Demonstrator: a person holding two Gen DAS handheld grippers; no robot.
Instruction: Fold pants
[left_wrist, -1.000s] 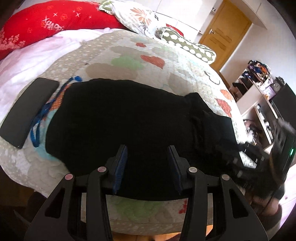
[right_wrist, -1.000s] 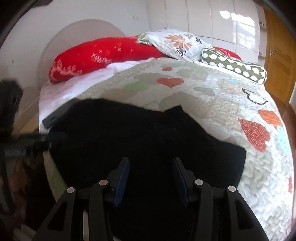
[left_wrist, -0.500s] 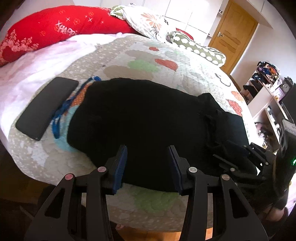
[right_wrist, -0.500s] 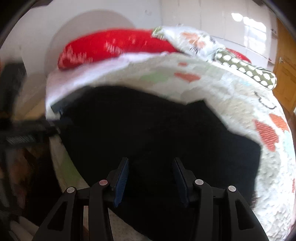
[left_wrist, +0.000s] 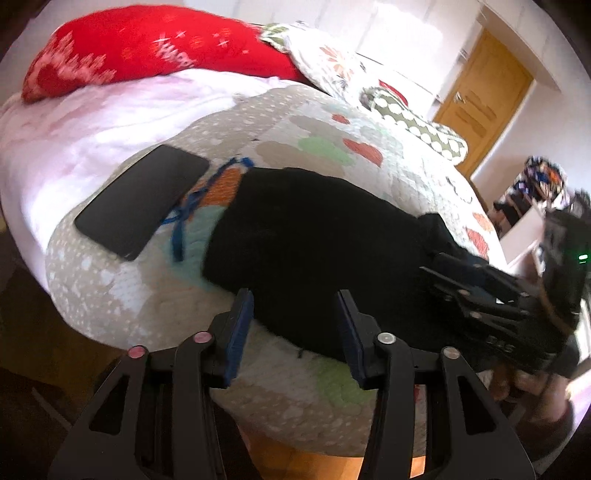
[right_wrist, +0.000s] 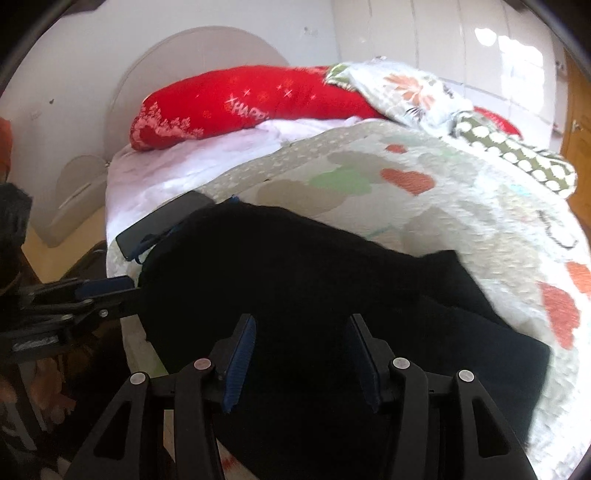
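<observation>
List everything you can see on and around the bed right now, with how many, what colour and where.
pants: one, black, lying across the quilt's near edge
phone: one, black, on the quilt left of the pants
cord: one, blue, between phone and pants
quilt: one, pale with hearts, covering the bed
red pillow: one, at the headboard
floral pillow: one, white, beside the red one
dotted pillow: one, green and white, right of it
door: one, wooden, far right
left gripper: open, at the pants' near edge
right gripper: open, over the pants
</observation>
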